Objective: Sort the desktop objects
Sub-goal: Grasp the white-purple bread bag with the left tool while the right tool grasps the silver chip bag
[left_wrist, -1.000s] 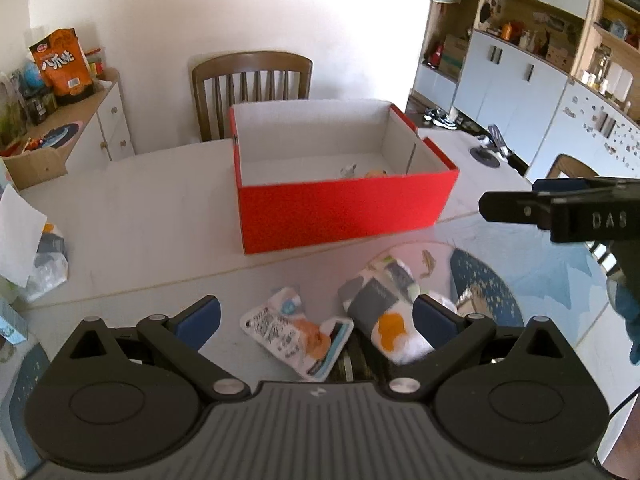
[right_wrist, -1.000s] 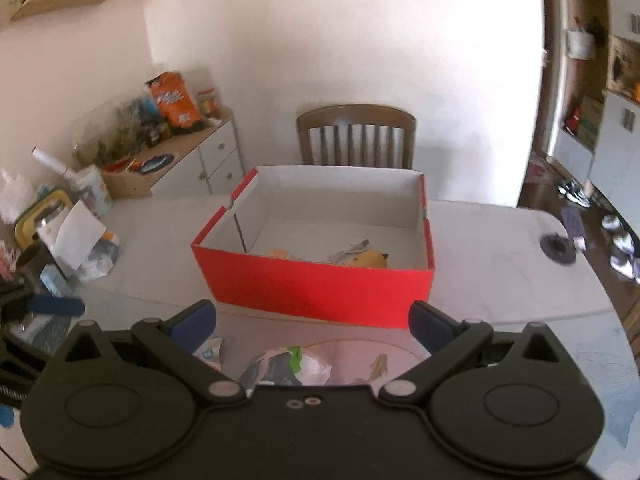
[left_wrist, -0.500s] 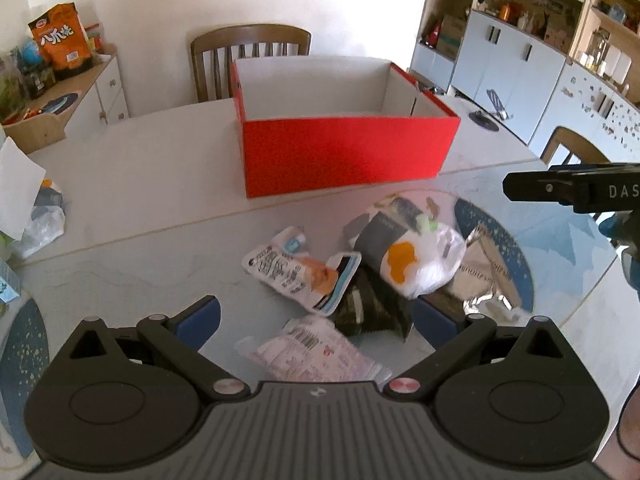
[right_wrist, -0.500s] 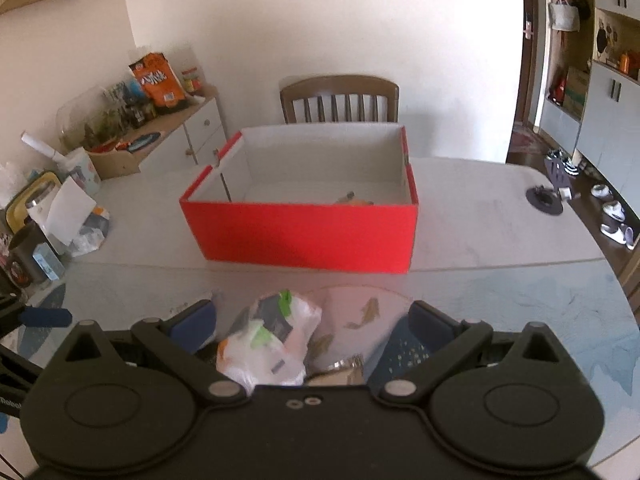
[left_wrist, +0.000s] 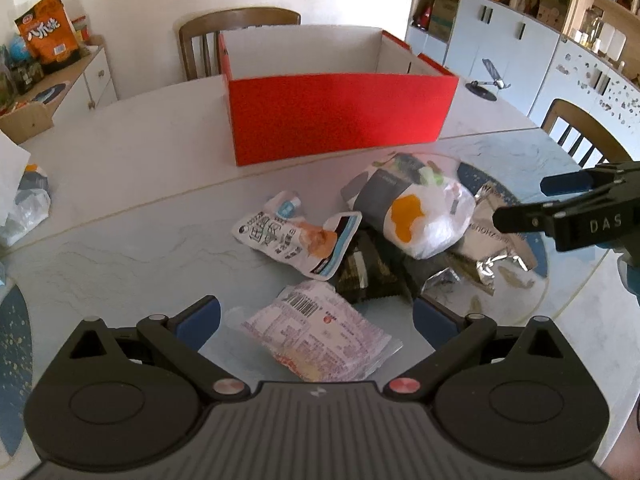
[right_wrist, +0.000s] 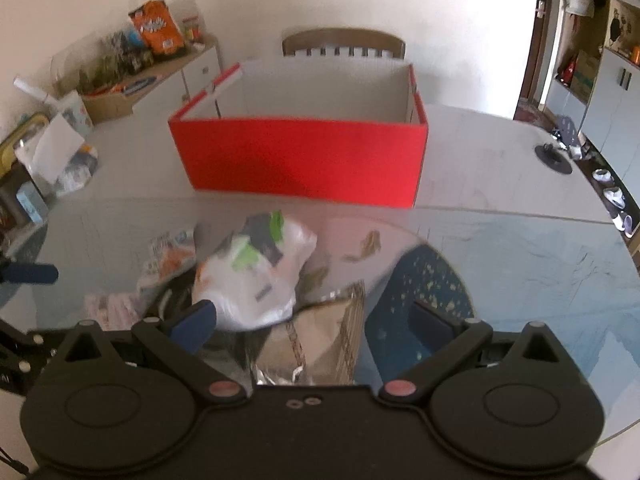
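Note:
A red open box (left_wrist: pixel 340 116) stands mid-table; it also shows in the right wrist view (right_wrist: pixel 304 160). In front of it lies a heap of wrappers: a white bag with an orange spot (left_wrist: pixel 416 216), a white and blue printed pouch (left_wrist: pixel 296 236), a pink printed packet (left_wrist: pixel 320 332), a dark packet (left_wrist: pixel 364 276) and a silver foil pack (left_wrist: pixel 492 240). My left gripper (left_wrist: pixel 316 320) is open, its jaws on either side of the pink packet. My right gripper (right_wrist: pixel 316 320) is open over the foil pack (right_wrist: pixel 316 344), beside the white bag (right_wrist: pixel 256 276).
A wooden chair (left_wrist: pixel 236 36) stands behind the box. A sideboard (left_wrist: pixel 52 84) with snack bags is at the far left. Crumpled bags (left_wrist: pixel 24 200) lie at the table's left edge. A second chair (left_wrist: pixel 584 132) and cabinets (left_wrist: pixel 520 40) are at the right.
Both grippers have dropped and pulled back from the box toward the wrapper heap. The pink packet and the foil pack have come into view between the jaws. Both stay open.

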